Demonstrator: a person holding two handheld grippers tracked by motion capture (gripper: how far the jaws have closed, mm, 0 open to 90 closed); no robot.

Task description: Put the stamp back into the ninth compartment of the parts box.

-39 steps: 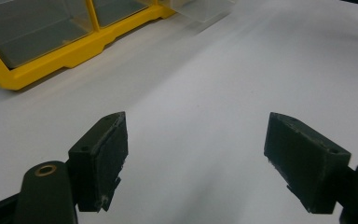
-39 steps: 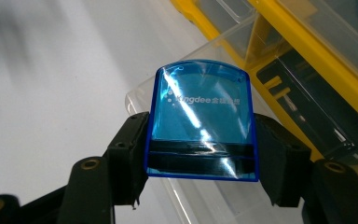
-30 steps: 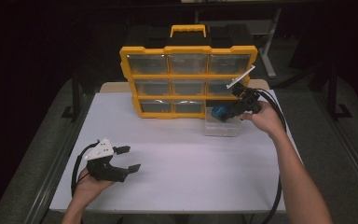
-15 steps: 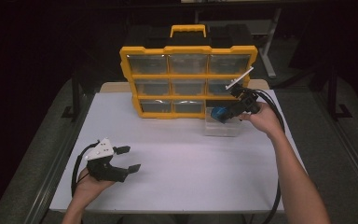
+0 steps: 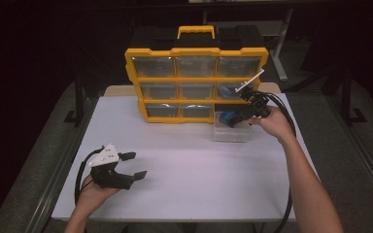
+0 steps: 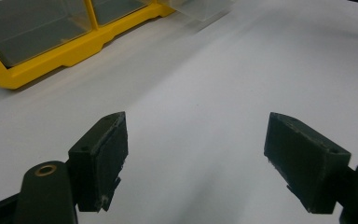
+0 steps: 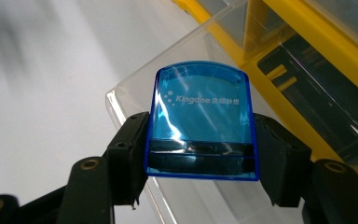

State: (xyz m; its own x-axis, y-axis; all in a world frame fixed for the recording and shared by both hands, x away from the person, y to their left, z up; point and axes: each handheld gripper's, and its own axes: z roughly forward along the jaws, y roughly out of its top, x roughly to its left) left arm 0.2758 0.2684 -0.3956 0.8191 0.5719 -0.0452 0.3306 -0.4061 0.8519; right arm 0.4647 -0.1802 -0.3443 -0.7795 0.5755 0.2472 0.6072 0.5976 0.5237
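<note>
My right gripper (image 7: 199,158) is shut on a translucent blue plastic box (image 7: 200,126) with white print, held just above a clear plastic bin (image 7: 135,88). From above, the blue box (image 5: 227,118) hangs over that clear bin (image 5: 230,134), which sits on the table in front of the yellow organizer case (image 5: 194,52). The right gripper (image 5: 232,117) points left toward the case's lower right corner. My left gripper (image 5: 135,165) rests open and empty near the table's front left. Its two black pads (image 6: 102,149) stand wide apart over bare table.
The yellow case (image 6: 51,51) stands upright at the back of the white table (image 5: 189,170), with clear drawers in three rows; the slot at its bottom right looks vacant. Cables trail from both grippers. Dark floor and table legs surround the table.
</note>
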